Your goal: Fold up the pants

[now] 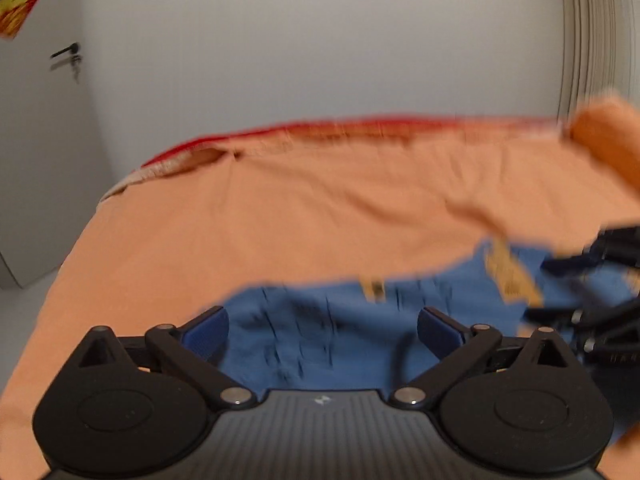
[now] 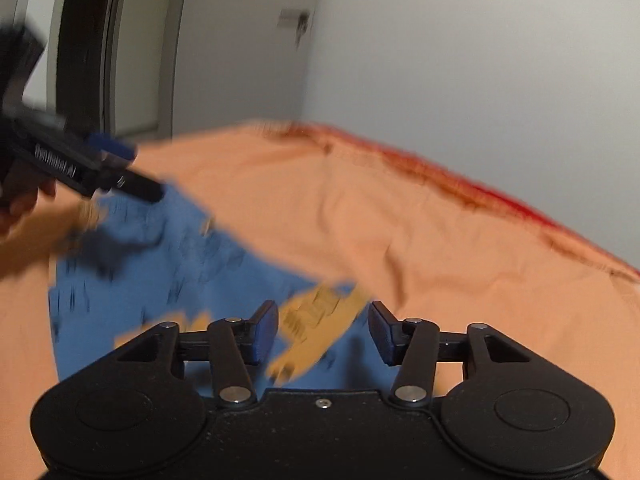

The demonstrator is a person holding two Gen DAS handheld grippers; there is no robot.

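Note:
Blue pants (image 1: 316,340) with yellow patches lie on an orange bed sheet (image 1: 280,216). My left gripper (image 1: 322,330) is open just above the blue cloth, which shows between its fingers. My right gripper (image 2: 323,330) is open over the pants (image 2: 168,272), with a yellow patch (image 2: 316,320) between its fingers. In the right wrist view the left gripper (image 2: 116,168) shows at the left, above the pants' far edge. In the left wrist view the right gripper (image 1: 592,300) shows at the right edge. Both views are blurred by motion.
The bed's red edge (image 1: 360,124) runs along a white wall (image 1: 320,40). A door with a handle (image 1: 66,54) stands at the left. An orange pillow (image 1: 608,140) lies at the far right. Bare sheet stretches beyond the pants.

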